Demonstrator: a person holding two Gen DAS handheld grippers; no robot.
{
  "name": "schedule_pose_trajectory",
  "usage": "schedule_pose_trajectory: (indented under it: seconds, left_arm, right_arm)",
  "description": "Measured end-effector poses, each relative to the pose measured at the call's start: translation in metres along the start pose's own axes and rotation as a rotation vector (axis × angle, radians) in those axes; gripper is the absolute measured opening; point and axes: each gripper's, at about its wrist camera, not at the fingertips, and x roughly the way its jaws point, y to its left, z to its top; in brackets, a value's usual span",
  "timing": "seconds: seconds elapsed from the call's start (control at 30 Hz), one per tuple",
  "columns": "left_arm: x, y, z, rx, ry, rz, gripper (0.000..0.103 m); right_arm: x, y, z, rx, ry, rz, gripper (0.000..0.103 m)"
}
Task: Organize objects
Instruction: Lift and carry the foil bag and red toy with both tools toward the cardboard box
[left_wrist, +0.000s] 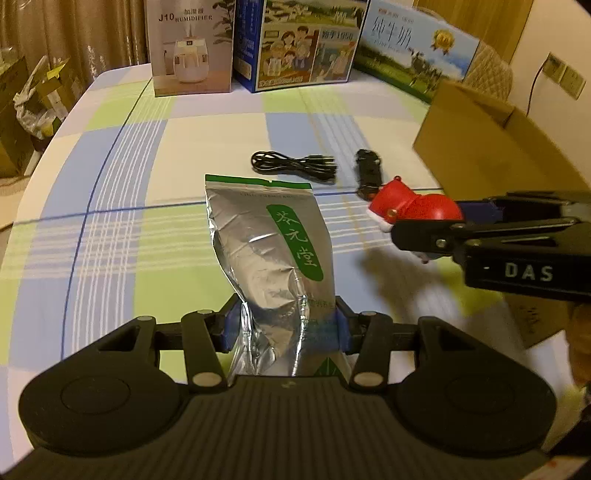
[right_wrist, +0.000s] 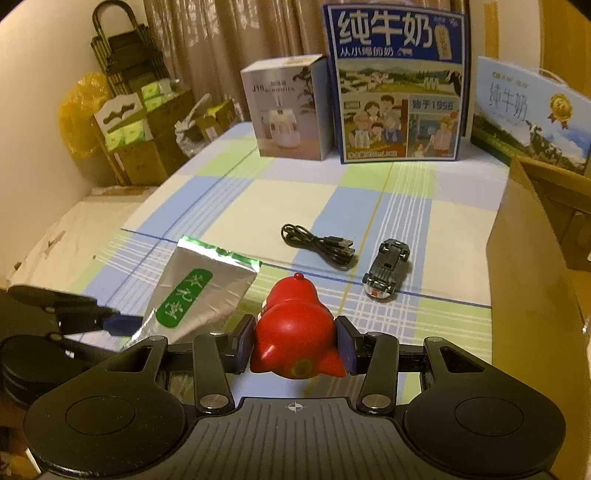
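The silver foil pouch (left_wrist: 269, 254) with its green label was pinched at its lower end between the blue pads of the left gripper (left_wrist: 286, 326), its top end stretched forward over the checked tablecloth (left_wrist: 110, 229); whether it was lifted clear of the cloth could not be told. Just to its right, the red toy figure (right_wrist: 295, 325) sat clamped between the pads of the right gripper (right_wrist: 295, 345), raised above the cloth. Farther out, the coiled black cable (right_wrist: 319, 245) and the upturned toy car (right_wrist: 388, 269) lay untouched on the table. The open cardboard box (right_wrist: 524, 236) stood at the right edge, probably the destination. By that reckoning two items were in hand, none visibly stowed, and two remained.
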Motion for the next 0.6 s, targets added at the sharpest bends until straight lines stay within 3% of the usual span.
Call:
schedule_pose_trajectory:
  seconds: [0.6]
  left_arm:
    - [-0.093,-0.063,-0.058,-0.057,-0.077,-0.043,0.044]
  right_arm:
    - [-0.139,0.001,-0.047,0.064,-0.149,-0.070,0.043]
